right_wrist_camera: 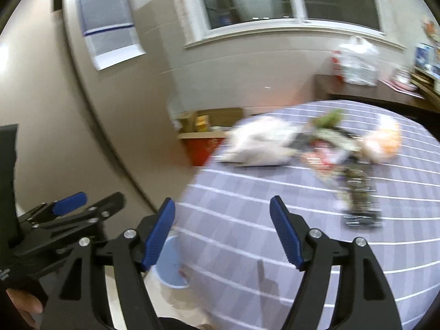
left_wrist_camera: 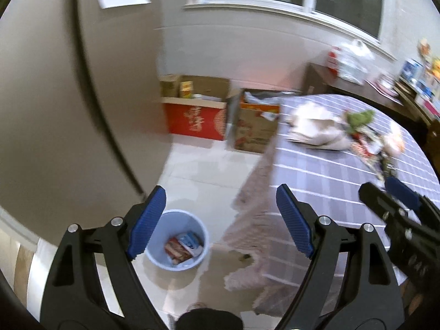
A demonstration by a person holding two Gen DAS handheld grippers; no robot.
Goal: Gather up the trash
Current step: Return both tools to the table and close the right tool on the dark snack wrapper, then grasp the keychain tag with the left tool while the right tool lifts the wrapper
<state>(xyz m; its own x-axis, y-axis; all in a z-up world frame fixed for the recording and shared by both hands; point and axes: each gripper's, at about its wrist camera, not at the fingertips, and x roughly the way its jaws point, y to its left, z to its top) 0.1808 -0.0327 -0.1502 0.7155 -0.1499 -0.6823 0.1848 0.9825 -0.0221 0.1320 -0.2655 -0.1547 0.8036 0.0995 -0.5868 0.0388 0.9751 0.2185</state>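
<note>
Blue-padded fingers of our left gripper (left_wrist_camera: 221, 217) stand wide apart with nothing between them; our right gripper (right_wrist_camera: 222, 229) is likewise spread and empty, hanging over the near part of the bench (right_wrist_camera: 247, 198).

Trash pile (right_wrist_camera: 330, 143) lies ahead and right of the right gripper, well apart from it: a crumpled white bag (right_wrist_camera: 261, 143), something green, an orange-tinted bag, dark wrappers. Both views are blurred, so we cannot separate the pieces.

Light-blue bin (left_wrist_camera: 177, 240) sits on the floor below the left gripper, beside the bench edge. Inside: a red packet (left_wrist_camera: 176, 250) and a white-blue packet (left_wrist_camera: 189, 242), resting on the bottom.

Cardboard boxes (left_wrist_camera: 198, 110) stand farther ahead by the wall, contents unclear.

Risks, as we judge them: thin bags may slip from the pads or drag neighbouring wrappers off the bench; a drop from bench height could miss the bin's small mouth; the hanging cloth may snag.
</note>
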